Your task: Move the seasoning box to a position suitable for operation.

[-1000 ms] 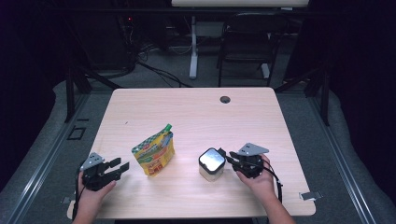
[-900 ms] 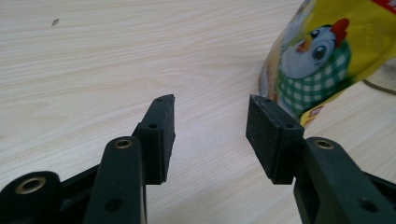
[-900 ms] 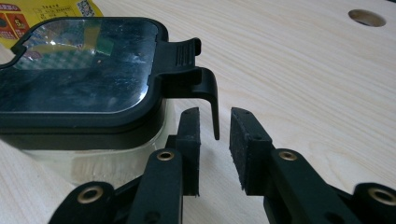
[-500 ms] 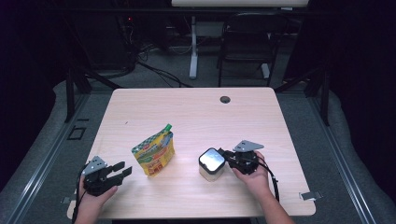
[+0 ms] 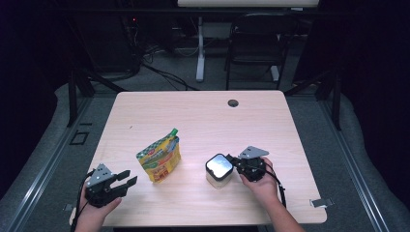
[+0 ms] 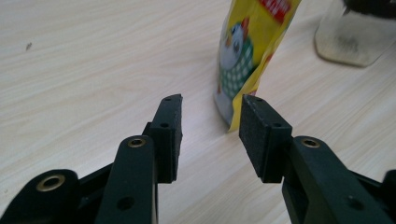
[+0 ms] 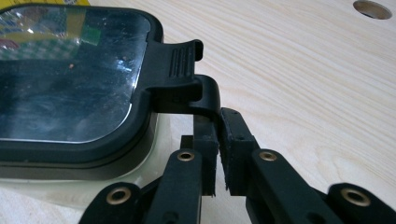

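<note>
Table [image 5: 203, 116]: right tool [image 7: 217, 154] pinching jar lid latch [image 7: 205, 100].

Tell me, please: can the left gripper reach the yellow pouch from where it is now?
Probably yes. The left gripper points at the yellow pouch with its fingers apart, and only bare table lies between them; the jar stands off to the side.
</note>
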`<state>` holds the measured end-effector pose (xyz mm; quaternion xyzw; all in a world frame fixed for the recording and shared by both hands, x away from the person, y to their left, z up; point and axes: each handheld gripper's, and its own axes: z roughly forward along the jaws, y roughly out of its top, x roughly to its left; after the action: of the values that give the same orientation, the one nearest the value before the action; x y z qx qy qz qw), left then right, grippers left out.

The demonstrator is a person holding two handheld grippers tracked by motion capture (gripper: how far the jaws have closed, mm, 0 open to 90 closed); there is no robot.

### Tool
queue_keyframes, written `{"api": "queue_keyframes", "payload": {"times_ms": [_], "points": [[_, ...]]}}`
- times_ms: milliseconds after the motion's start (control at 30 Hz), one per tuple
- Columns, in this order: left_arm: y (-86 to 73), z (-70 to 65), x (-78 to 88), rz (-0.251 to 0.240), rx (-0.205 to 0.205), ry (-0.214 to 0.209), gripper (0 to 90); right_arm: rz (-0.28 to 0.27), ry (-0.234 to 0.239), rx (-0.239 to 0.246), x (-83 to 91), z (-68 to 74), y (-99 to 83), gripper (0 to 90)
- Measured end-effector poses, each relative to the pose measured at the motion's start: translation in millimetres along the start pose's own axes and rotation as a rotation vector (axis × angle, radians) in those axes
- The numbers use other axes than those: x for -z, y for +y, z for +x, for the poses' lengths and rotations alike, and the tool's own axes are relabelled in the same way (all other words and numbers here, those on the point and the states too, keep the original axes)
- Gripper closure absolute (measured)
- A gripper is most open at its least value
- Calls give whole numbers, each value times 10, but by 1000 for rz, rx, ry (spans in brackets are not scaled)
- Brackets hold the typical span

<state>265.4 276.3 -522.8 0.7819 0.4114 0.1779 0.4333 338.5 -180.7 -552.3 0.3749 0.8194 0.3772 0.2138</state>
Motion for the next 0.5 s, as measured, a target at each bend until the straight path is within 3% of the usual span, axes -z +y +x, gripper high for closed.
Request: {"api": "queue_keyframes", "payload": {"times_ms": [233, 500], "points": [[49, -149, 76, -10, 17, -44, 628, 29, -27, -3, 55, 92, -6, 862], [88, -407, 152, -34, -16, -105, 697, 33, -25, 3, 90, 234, -18, 864]]}}
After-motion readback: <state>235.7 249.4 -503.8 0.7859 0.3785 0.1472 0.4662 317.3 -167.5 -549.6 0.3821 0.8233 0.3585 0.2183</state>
